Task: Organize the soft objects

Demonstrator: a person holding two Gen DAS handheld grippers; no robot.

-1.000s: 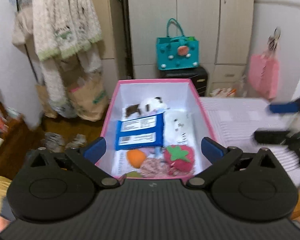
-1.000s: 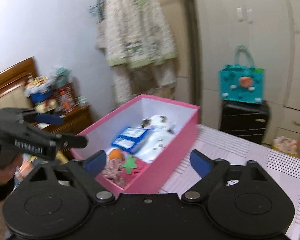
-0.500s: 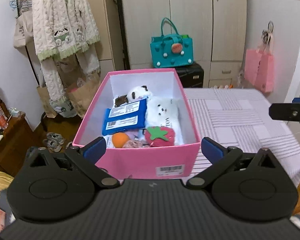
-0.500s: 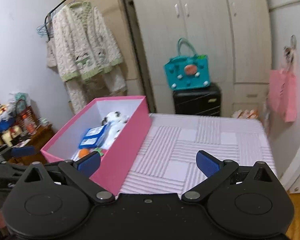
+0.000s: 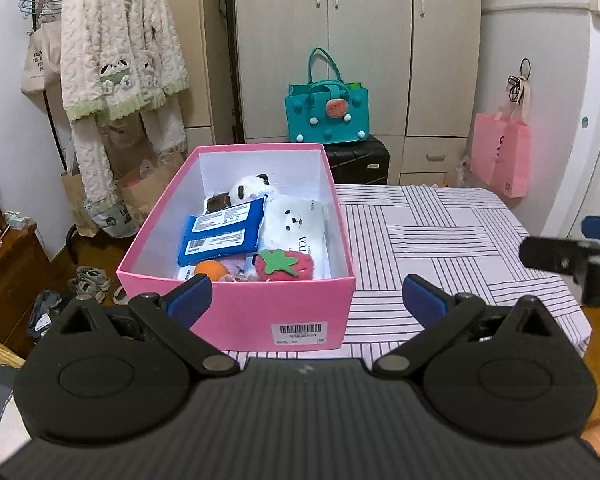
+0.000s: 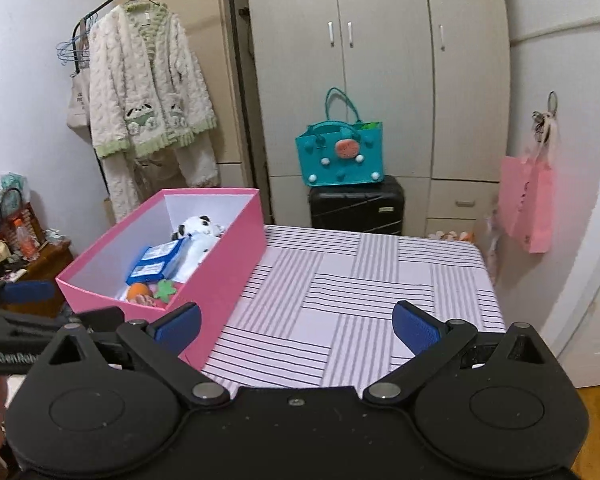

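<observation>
A pink box [image 5: 236, 316] [image 6: 228, 276] stands at the left end of a striped table [image 5: 440, 240] [image 6: 360, 292]. Inside lie a panda plush [image 5: 252, 186] [image 6: 196, 226], a blue packet [image 5: 220, 234] [image 6: 154, 262], a white bear pack [image 5: 296, 224], a red strawberry plush [image 5: 286, 266] [image 6: 166, 290] and an orange ball [image 5: 210, 269] [image 6: 138, 291]. My left gripper [image 5: 306, 300] is open and empty, held back from the box's near wall. My right gripper [image 6: 296, 322] is open and empty over the table's near edge, to the right of the box.
A teal bag [image 5: 327, 112] [image 6: 340, 152] sits on a black suitcase [image 6: 356, 208] before the wardrobe. A fluffy cream robe [image 5: 120, 60] hangs at left, a pink bag [image 5: 500, 152] at right. Shoes [image 5: 92, 280] and a wooden cabinet [image 5: 8, 276] are on the left.
Both grippers have pulled back and away from the box, so more of the box's front and the striped table shows. Both stay open and empty.
</observation>
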